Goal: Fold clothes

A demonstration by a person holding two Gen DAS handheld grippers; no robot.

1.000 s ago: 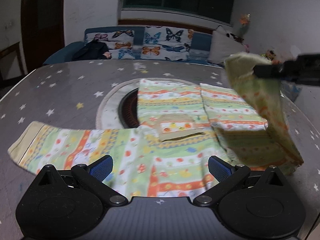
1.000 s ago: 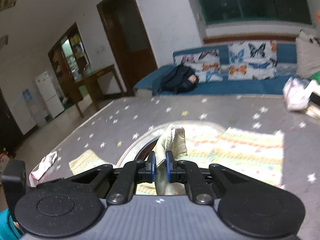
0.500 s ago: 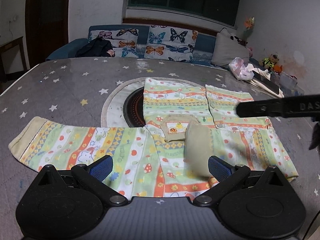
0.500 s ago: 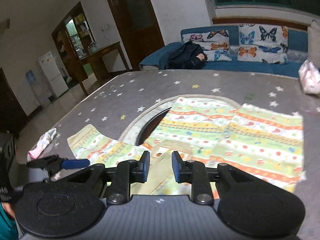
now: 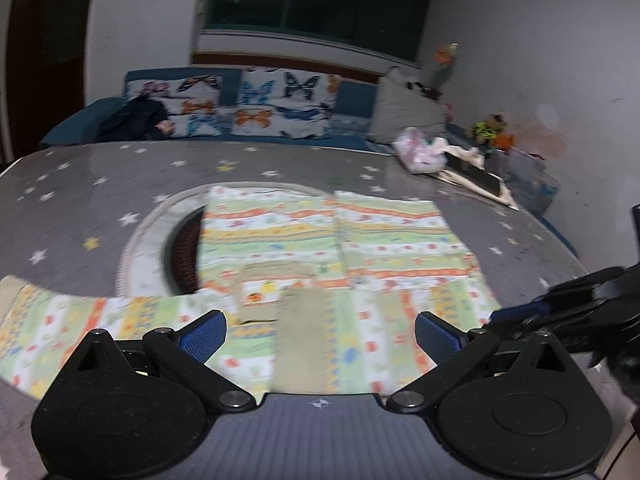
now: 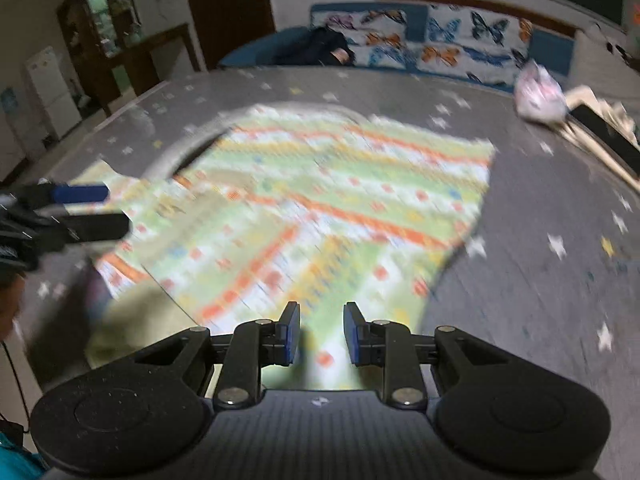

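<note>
One sleeve [image 5: 300, 344] had been laid across the shirt [image 5: 384, 240], the other sleeve [image 5: 52, 320] left outstretched; the left gripper [image 5: 320, 332] was spread wide, and the right gripper [image 6: 320, 334], just opened, was held empty.

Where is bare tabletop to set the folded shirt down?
Free: the star-patterned tabletop beyond the striped shirt toward the butterfly sofa, and the strip right of the shirt's edge in the right wrist view. Crowded: the far right corner, with the pink bag and a phone.
</note>
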